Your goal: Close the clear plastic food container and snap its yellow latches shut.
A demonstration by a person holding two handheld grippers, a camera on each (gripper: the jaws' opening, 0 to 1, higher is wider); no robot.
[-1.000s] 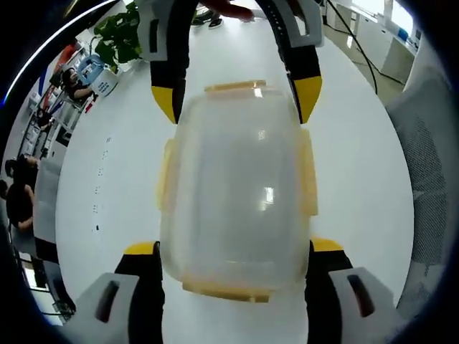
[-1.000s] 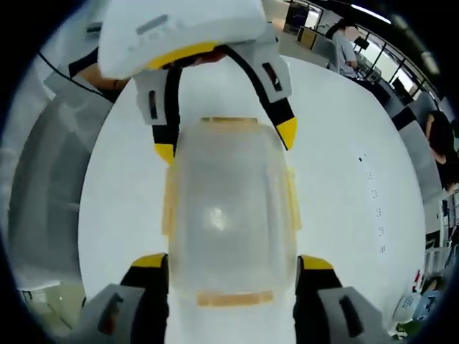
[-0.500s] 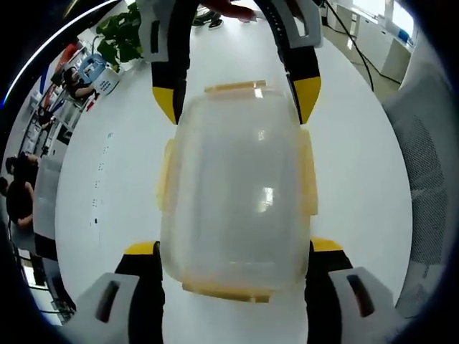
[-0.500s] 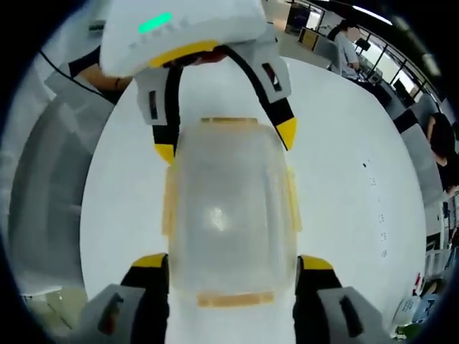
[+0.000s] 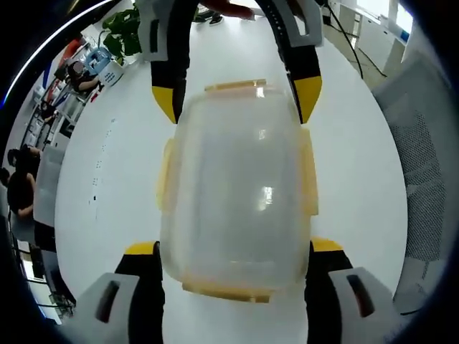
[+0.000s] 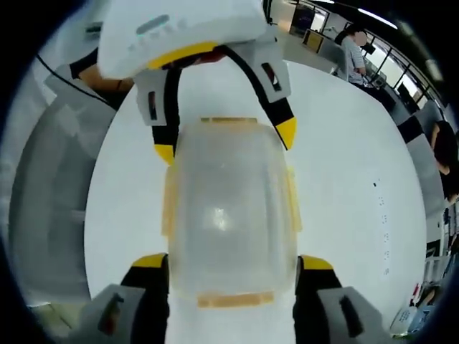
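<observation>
Clear plastic with yellow trim takes the centre of the left gripper view: the food container (image 5: pixel 235 190) stands on the white table (image 5: pixel 115 179), its lid on and a yellow latch (image 5: pixel 228 288) along its near edge, others on its sides and far end. The left gripper (image 5: pixel 235 247) rises from the bottom of the frame, its black, yellow-tipped jaws spread wide and pressed against the container's two near corners, gripping it. At the top of the frame the right gripper (image 5: pixel 235 100) reaches in from the far side, its jaws flanking the container's far end. A potted plant (image 5: pixel 122 32) sits at upper left.

In the right gripper view the same container (image 6: pixel 229 215) fills the middle, far latch (image 6: pixel 228 120) at top centre. The right gripper (image 6: pixel 233 261) comes up from the bottom, jaws wide apart and clamped on the near corners. The left gripper (image 6: pixel 224 140) enters from the top, jaws at the far corners. A person (image 6: pixel 355 54) sits at upper right.
</observation>
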